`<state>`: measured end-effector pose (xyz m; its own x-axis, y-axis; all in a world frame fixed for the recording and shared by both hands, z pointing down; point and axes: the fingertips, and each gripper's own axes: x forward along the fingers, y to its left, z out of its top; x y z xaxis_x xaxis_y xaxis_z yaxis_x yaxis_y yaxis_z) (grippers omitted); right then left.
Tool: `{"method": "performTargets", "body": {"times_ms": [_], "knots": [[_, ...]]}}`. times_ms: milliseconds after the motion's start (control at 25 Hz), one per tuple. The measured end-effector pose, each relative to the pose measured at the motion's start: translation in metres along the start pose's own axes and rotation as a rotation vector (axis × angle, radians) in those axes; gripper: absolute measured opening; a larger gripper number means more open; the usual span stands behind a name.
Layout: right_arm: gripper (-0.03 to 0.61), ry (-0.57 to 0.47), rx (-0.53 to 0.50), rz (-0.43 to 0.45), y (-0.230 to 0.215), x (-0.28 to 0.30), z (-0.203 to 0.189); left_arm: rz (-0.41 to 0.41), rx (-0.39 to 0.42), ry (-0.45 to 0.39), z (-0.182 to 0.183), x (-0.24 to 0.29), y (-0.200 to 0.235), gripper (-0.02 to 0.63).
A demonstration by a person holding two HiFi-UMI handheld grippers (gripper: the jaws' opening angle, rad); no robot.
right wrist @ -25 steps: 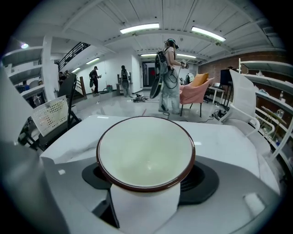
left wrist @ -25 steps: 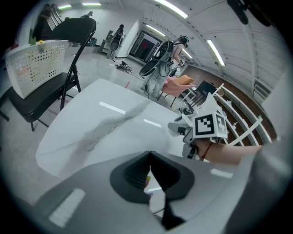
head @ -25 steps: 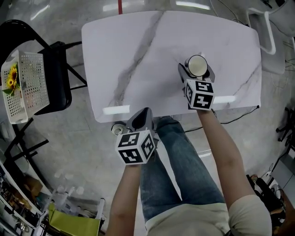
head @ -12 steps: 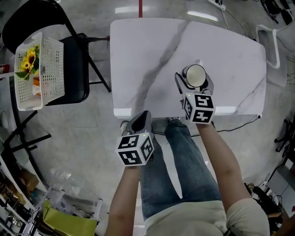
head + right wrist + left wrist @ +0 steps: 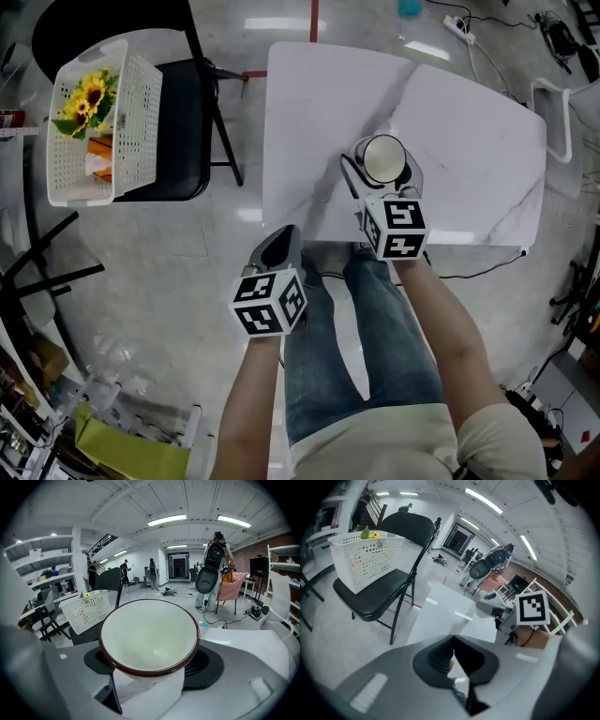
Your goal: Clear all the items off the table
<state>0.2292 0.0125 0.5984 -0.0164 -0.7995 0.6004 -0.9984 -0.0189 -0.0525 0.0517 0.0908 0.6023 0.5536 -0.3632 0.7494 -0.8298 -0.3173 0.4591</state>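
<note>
- Head view, looking down: a white marble table (image 5: 469, 122) with only one thing over it, a white bowl (image 5: 382, 157) with a dark brown rim.
- The bowl sits above the table's near edge, roughly midway along it; I can't tell whether it rests on the top or is lifted clear.
- The right gripper (image 5: 379, 174) has the bowl between its jaws, which stand fairly wide and press on its sides.
- In the right gripper view the bowl (image 5: 149, 637) fills the space between the black pads (image 5: 208, 667), its empty mouth turned toward the camera.
- The left gripper (image 5: 281, 246) is off the table, over the floor just beside the near left corner.
- In the left gripper view its jaws are closed tight together, with nothing between them (image 5: 453, 654).
- Well to the left of the table stands a black folding chair (image 5: 183, 141).
- A white perforated basket (image 5: 141, 122) rests on the chair's seat.
- A sunflower (image 5: 89, 94) lies in the basket.
</note>
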Motion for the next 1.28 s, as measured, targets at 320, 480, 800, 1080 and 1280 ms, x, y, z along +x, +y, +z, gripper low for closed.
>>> {"method": "performTargets", "body": {"times_ms": [320,480,800,1080,1280], "knots": [[0.391,0.003,-0.067,0.072,0.072,0.013,0.016,0.018,-0.035,-0.023,0.008,-0.03,0.044,0.009],[0.391,0.01,-0.097,0.107,0.111,0.021,0.017,0.028,-0.059,-0.03,0.006,-0.045,0.071,0.008],[0.391,0.027,-0.166,0.182,0.187,0.035,0.02,0.05,-0.105,-0.055,0.008,-0.073,0.123,0.009],[0.391,0.043,-0.219,0.233,0.249,0.053,0.025,0.067,-0.144,-0.069,0.009,-0.092,0.166,0.009],[0.391,0.054,-0.264,0.259,0.287,0.072,0.028,0.077,-0.174,-0.084,0.012,-0.103,0.2,0.008]]}}
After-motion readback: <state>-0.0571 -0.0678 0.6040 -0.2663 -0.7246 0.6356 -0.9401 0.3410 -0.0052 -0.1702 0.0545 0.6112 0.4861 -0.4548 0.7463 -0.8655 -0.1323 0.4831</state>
